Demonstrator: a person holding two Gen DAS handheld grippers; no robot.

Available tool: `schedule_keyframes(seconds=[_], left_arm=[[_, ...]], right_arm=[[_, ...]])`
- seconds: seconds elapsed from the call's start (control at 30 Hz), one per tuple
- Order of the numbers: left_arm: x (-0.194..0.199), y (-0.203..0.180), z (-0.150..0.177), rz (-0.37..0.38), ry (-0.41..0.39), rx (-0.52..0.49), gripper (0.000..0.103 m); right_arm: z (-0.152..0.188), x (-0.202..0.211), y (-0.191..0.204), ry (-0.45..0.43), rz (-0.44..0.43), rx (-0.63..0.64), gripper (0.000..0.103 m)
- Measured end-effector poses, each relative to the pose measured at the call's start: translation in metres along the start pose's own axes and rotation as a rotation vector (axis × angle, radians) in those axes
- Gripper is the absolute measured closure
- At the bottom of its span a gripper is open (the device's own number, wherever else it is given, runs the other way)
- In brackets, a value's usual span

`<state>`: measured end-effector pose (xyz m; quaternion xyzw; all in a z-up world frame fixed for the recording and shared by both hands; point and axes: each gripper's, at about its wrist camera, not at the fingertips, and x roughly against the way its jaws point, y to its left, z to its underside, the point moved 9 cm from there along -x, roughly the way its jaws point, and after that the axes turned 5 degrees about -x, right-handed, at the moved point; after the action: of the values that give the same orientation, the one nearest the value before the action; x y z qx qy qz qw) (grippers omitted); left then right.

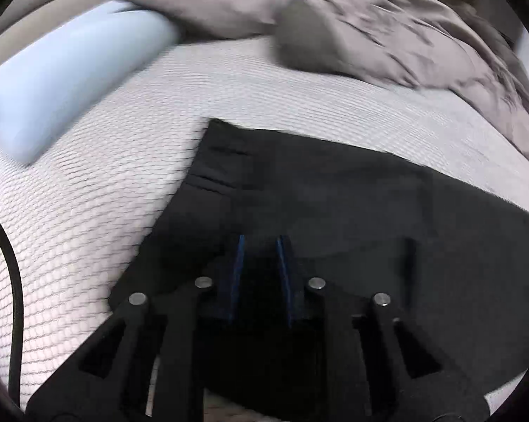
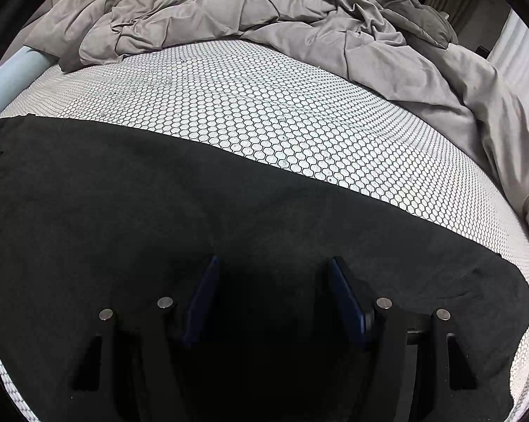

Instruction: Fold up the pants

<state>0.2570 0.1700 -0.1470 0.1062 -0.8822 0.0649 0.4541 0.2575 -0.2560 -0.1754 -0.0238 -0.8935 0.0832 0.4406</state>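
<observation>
A: How will the black, soft woven-cloth pants point(image 2: 159, 204) handle?

B: Limp and light, I'd judge. They lie flat on the white bed mattress with its black honeycomb print point(image 2: 264, 105), so they should drape and sag from wherever they're pinched. A seam, hem or the waistband corner looks the firmest place to grip; a pinch in mid-panel would likely just bunch.

A: And the grippers?

B: The left gripper point(image 1: 260, 242) has its jaws narrowed to a slim gap over dark cloth; whether they pinch a fold I cannot tell. The right gripper point(image 2: 273, 263) has its jaws well apart, low over the pants.

A: Do the views differ?

B: The left view, blurred, shows a stitched corner of the pants point(image 1: 222, 154) and a pale blue padded bolster point(image 1: 71, 81). The right is sharp, showing the long far edge and the crumpled grey duvet point(image 2: 246, 17).
</observation>
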Motion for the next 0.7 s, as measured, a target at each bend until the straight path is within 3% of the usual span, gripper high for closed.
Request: schedule_keyframes(seconds=[0.07, 0.17, 0.23, 0.3, 0.43, 0.5, 0.6, 0.67, 0.7], left_arm=[[0.008, 0.009, 0.004, 0.073, -0.013, 0.058, 0.093], [0.029, -0.002, 0.005, 0.172, -0.092, 0.027, 0.091], [0.025, -0.024, 0.023, 0.213, -0.028, -0.07, 0.081], [0.009, -0.023, 0.035, 0.107, 0.023, -0.134, 0.081], [0.027, 0.009, 0.026, -0.054, 0.009, -0.054, 0.086], [0.042, 0.009, 0.024, 0.008, -0.024, 0.01, 0.086], [0.065, -0.021, 0.024, 0.117, -0.088, 0.003, 0.085], [0.077, -0.062, 0.022, 0.215, -0.115, -0.022, 0.072], [0.078, -0.094, 0.025, 0.287, -0.116, -0.049, 0.058]], right_arm=[[0.0, 0.0, 0.0, -0.001, 0.0, 0.001, 0.036], [0.0, 0.0, 0.0, -0.003, 0.003, 0.014, 0.036], [0.0, 0.0, 0.001, -0.004, 0.007, 0.019, 0.036], [0.0, 0.0, 0.001, -0.005, 0.008, 0.022, 0.036], [0.003, 0.002, 0.0, -0.004, 0.002, 0.027, 0.031], [0.004, 0.004, -0.003, -0.001, -0.001, 0.02, 0.03], [0.007, 0.013, 0.001, -0.001, -0.05, 0.004, 0.03], [0.01, 0.024, 0.016, -0.01, -0.134, 0.011, 0.03], [0.012, 0.029, 0.024, -0.016, -0.164, 0.02, 0.03]])
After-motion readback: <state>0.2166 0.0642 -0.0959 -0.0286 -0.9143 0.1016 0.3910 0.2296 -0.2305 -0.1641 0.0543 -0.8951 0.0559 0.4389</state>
